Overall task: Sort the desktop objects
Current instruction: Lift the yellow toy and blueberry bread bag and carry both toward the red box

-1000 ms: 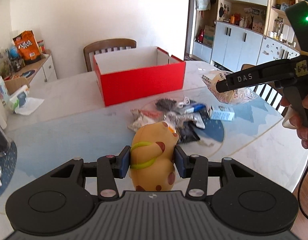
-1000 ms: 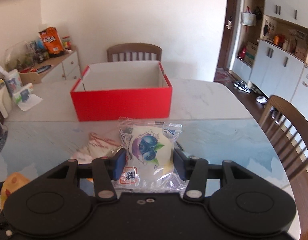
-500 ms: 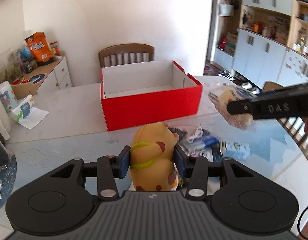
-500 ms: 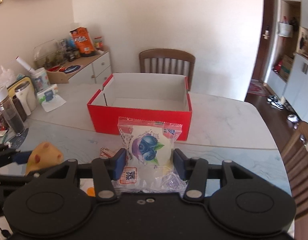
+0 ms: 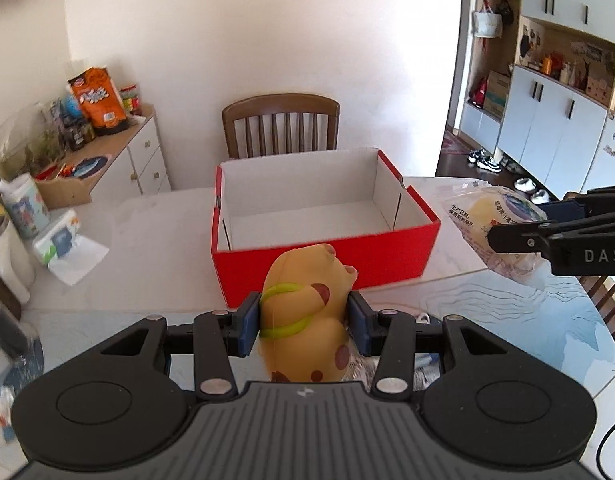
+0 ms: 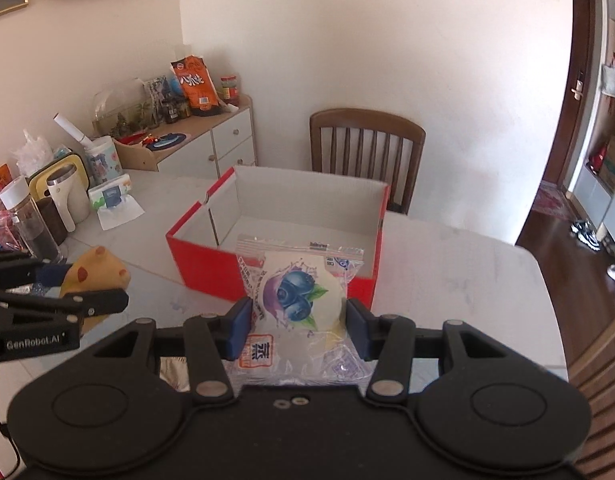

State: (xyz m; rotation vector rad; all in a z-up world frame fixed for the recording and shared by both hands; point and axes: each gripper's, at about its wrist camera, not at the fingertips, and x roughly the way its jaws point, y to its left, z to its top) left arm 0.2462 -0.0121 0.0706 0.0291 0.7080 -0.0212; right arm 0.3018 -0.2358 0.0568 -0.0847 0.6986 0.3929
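Note:
My left gripper (image 5: 305,320) is shut on a yellow spotted plush toy (image 5: 307,300) and holds it above the table, just in front of the open red box (image 5: 327,256). My right gripper (image 6: 299,324) is shut on a clear blueberry bread packet (image 6: 299,296), held in front of the red box (image 6: 211,276). The box inside is white and bare. The right gripper with the packet (image 5: 495,232) shows at the right in the left wrist view. The left gripper with the toy (image 6: 95,272) shows at the left in the right wrist view.
A wooden chair (image 5: 281,126) stands behind the box. A tissue pack (image 5: 57,240) and a cup (image 5: 23,208) stand at the table's left. Bottles and a mug (image 6: 67,200) crowd the left edge. A sideboard (image 6: 211,140) with snacks stands by the wall.
Both grippers have risen and moved toward the red box with their loads. The pile of small items on the table has dropped out of sight below the left gripper.

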